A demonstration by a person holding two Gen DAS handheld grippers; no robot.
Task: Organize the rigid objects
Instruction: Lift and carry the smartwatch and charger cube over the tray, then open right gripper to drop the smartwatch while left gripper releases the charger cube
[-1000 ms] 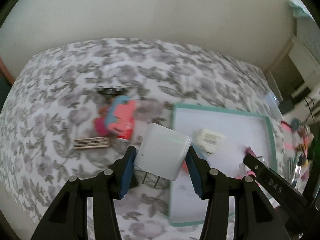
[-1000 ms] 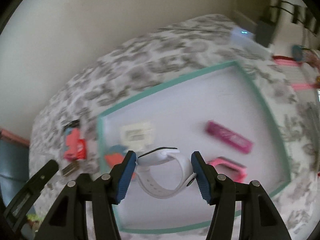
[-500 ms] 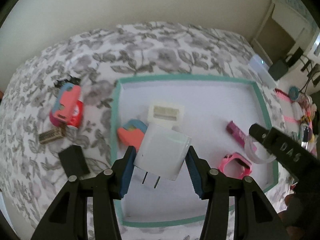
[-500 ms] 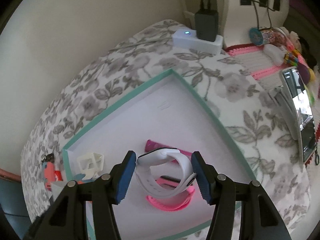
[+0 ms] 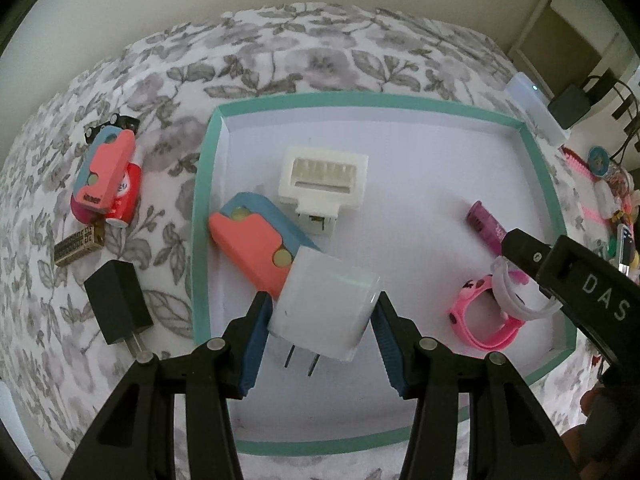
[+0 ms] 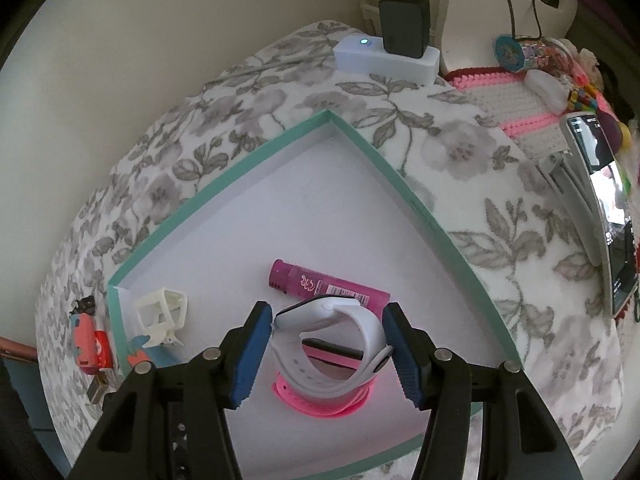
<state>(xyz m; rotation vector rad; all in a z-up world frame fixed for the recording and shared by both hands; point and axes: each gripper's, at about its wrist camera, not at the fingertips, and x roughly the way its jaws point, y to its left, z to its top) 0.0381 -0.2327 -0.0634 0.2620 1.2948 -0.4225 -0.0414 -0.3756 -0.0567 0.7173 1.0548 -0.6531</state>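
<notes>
Shallow white box with teal rim (image 5: 202, 216), lying on a flowered bedspread (image 5: 280, 52); far half of its floor bare, most room toward the back corner (image 6: 328, 116). Wall close behind the bed.

Inside the box: cream plastic adapter (image 5: 323, 178), coral-and-blue case (image 5: 256, 250), magenta tube (image 6: 328, 286), pink watch (image 5: 482, 324).

Left gripper (image 5: 320, 332) clamped on a white charger plug (image 5: 326, 306), prongs pointing down, above the near-left part of the box floor. Right gripper (image 6: 328, 354) clamped on a white watch (image 6: 332, 346), directly above the pink watch, near the right rim.

Only in left view: black charger (image 5: 118, 306), patterned small block (image 5: 78, 246) and a second coral case on a red item (image 5: 106, 178), all on the bedspread left of the box. Only in right view: phone on a stand (image 6: 604, 208), white power strip with black adapter (image 6: 386, 58), pink crocheted mat (image 6: 516, 92) at the right.
</notes>
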